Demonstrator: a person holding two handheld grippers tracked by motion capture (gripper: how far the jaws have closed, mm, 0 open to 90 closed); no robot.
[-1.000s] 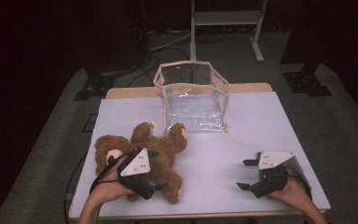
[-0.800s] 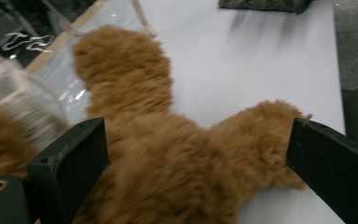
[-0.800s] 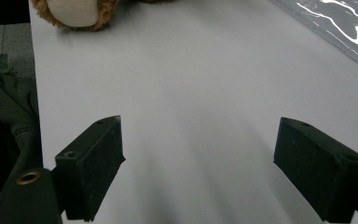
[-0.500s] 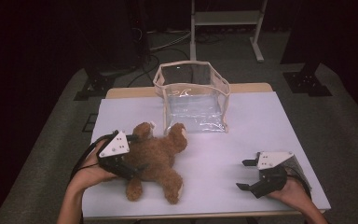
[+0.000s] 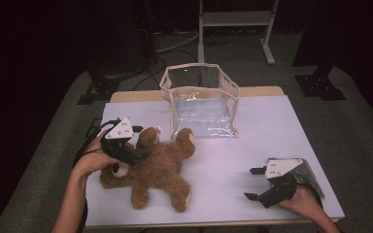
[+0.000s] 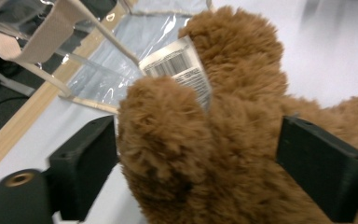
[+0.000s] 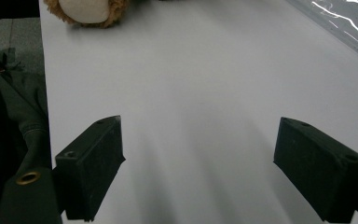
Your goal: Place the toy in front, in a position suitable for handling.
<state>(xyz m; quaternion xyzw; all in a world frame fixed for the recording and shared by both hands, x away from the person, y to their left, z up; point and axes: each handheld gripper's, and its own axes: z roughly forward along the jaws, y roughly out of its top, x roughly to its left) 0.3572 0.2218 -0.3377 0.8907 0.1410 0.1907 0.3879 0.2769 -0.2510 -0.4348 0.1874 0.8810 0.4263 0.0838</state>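
A brown teddy bear (image 5: 150, 167) lies sprawled on the white table (image 5: 272, 136), left of centre. My left gripper (image 5: 143, 154) is at the bear's upper left, by its head. In the left gripper view its jaws stand wide, and my left gripper (image 6: 191, 172) is open around a furry limb of the teddy bear (image 6: 205, 140), which carries a barcode tag (image 6: 182, 70). My right gripper (image 5: 249, 183) rests open near the table's front right, with nothing between its jaws. In its own view my right gripper (image 7: 200, 172) faces bare table (image 7: 191, 84), and the bear's pale paw (image 7: 84, 9) shows far off.
A clear plastic bag (image 5: 201, 104) with beige trim stands open at the back centre, just behind the bear. The bag (image 6: 98, 70) lies close ahead of the left gripper. A metal stand (image 5: 233, 19) is on the floor beyond the table.
My left gripper moved from over the bear's middle to its left and then farther back, and its jaws now straddle a limb. The right gripper stayed put.
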